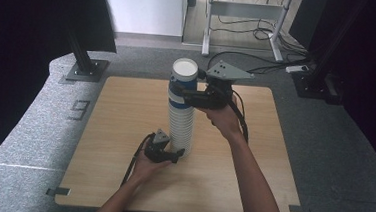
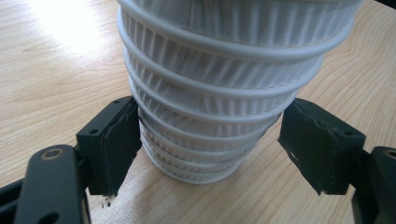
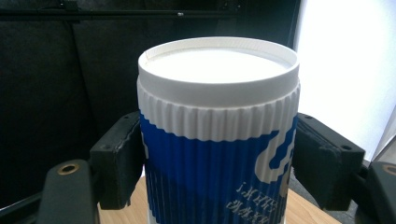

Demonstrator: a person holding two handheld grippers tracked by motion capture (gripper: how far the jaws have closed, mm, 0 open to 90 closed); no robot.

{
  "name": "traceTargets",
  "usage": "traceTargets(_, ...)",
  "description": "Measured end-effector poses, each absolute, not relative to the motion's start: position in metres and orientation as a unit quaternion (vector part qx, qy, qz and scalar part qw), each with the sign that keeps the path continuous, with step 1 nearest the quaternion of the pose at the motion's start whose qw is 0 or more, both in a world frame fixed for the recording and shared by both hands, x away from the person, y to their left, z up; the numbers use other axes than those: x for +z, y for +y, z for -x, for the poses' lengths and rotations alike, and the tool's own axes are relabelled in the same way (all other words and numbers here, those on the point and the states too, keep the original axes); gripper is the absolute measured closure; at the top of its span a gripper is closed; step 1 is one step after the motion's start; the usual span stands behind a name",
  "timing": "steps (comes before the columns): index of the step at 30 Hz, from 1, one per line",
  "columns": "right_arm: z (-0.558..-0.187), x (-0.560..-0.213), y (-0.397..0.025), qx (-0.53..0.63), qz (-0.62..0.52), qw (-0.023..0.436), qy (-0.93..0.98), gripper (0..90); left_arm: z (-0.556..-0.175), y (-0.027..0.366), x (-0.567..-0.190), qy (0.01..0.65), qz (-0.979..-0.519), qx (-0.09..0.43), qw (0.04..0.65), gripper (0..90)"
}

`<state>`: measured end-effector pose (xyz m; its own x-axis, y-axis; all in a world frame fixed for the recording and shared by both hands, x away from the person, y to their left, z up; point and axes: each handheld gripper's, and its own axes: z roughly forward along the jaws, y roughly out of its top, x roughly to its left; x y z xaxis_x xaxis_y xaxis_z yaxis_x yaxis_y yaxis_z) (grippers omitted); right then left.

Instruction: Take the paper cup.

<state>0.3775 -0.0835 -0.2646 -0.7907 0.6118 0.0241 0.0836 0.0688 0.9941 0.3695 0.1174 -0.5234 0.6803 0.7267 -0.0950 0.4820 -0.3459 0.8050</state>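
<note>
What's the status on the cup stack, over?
Left gripper open around the stack's base, left pad touching. Right gripper shut on top cup. Table around it bare.

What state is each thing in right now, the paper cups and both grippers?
Tall stack of upside-down white ribbed paper cups: upright on the wooden table.
Blue-and-white top cup: inverted, capping the stack.
Left gripper: jaws around the stack's base.
Right gripper: clamped on the top cup.

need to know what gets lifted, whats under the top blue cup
Under the top blue cup, gripped by the right gripper, stands a tall stack of upside-down white ribbed cups on the table. Their insides are hidden.
</note>
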Motion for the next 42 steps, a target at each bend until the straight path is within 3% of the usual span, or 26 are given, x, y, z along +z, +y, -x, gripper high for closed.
traceTargets(42, -0.3694, -0.2618, -0.0894, 0.647, -0.247, 0.22, 0.687, 23.2, -0.3696, 0.1174, -0.5231, 0.372, -0.809, 0.141, 0.433, 20.9)
